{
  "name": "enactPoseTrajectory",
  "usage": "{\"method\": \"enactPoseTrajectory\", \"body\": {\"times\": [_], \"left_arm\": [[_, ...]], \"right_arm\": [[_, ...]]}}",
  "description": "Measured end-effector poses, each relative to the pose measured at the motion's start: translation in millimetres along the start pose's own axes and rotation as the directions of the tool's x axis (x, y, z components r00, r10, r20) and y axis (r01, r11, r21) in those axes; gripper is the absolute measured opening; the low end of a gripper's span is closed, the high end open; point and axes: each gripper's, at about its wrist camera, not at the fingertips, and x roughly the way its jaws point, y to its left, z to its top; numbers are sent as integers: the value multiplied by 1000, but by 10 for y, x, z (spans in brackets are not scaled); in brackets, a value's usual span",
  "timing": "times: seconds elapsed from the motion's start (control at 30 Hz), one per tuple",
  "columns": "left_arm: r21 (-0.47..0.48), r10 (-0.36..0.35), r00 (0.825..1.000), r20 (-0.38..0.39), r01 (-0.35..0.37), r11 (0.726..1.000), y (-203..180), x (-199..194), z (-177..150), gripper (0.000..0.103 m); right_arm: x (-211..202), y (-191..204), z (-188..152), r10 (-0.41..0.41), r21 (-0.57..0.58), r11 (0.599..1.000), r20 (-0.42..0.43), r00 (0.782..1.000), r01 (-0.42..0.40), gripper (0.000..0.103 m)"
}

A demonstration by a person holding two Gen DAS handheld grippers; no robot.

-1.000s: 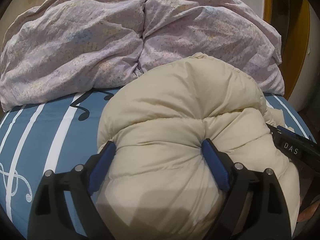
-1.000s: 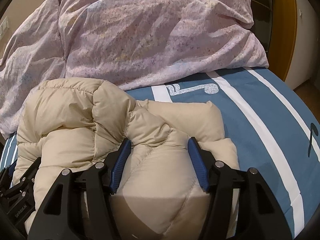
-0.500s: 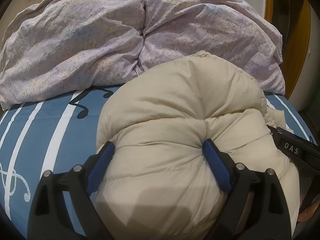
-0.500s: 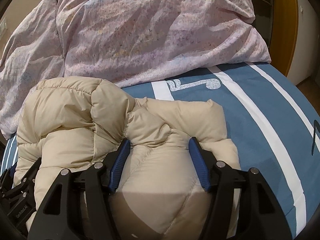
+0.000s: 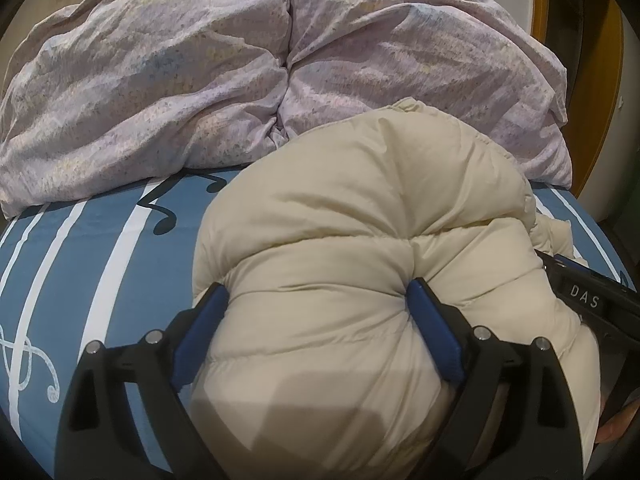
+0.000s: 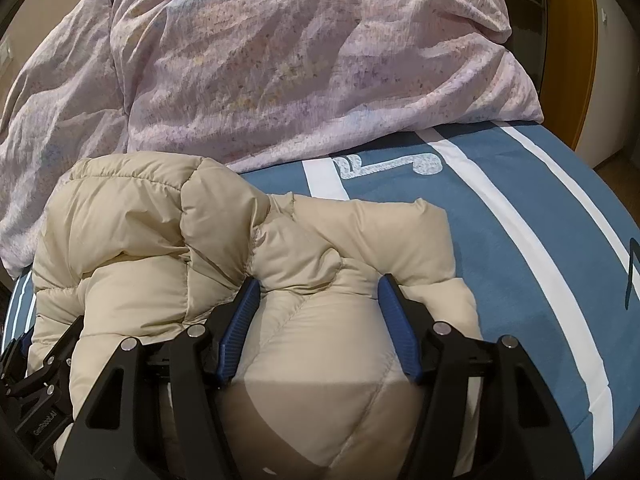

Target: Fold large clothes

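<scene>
- Left gripper (image 5: pixel 316 312) spread wide, pads dug into jacket (image 5: pixel 360 240); right gripper (image 6: pixel 318 300) narrower, pinching the same bulk.
- Risk: slick puffy fill springs out, fold reopens on bed (image 6: pixel 520 240).

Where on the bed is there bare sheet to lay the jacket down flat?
Bare blue sheet lies right of the puffer jacket, out to the bed edge. A second patch lies left of it, below the lilac duvet. The back is crowded: duvet touches jacket.
</scene>
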Motion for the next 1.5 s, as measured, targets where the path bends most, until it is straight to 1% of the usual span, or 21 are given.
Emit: {"method": "enactPoseTrajectory", "body": {"times": [0.5,0.9,1.07,1.17,1.2,1.27,1.33,1.37,1.4,1.43,1.5], "left_arm": [[11,12,1000,-18,-12,1000,-7,28,10,92],[-4,0,1000,-25,0,1000,23,55,-4,93],[-14,-7,1000,-19,6,1000,36,26,-6,94],[-34,-31,999,-42,30,999,106,-54,-7,94],[-47,-56,997,-49,54,997,162,-127,-19,94],[-59,-79,996,-50,76,995,242,-231,-36,94],[-69,-92,995,-49,89,994,341,-353,-55,94],[-74,-100,994,-50,96,993,390,-407,-61,94],[-80,-108,993,-51,103,991,455,-469,-65,94],[-87,-112,992,-53,107,990,506,-512,-67,94],[-113,-132,990,-53,125,986,614,-582,-62,94]], "right_arm": [[19,7,19,-5,-6,1000,-8,1000,5,63],[32,0,18,2,-4,1000,-4,1000,-2,64],[22,-42,12,30,13,999,-3,1000,-30,64],[-40,-114,12,65,32,997,-26,998,-64,64],[-81,-150,1,83,41,996,-30,996,-82,66],[-210,-262,-30,135,69,989,-28,991,-132,70],[-358,-393,-78,170,105,980,-18,985,-168,80],[-435,-470,-106,187,124,975,-11,982,-184,81],[-474,-508,-106,193,132,973,-10,981,-190,84],[-529,-565,-115,194,139,972,-13,981,-190,91],[-585,-652,-136,182,140,974,-23,983,-177,95]]}}
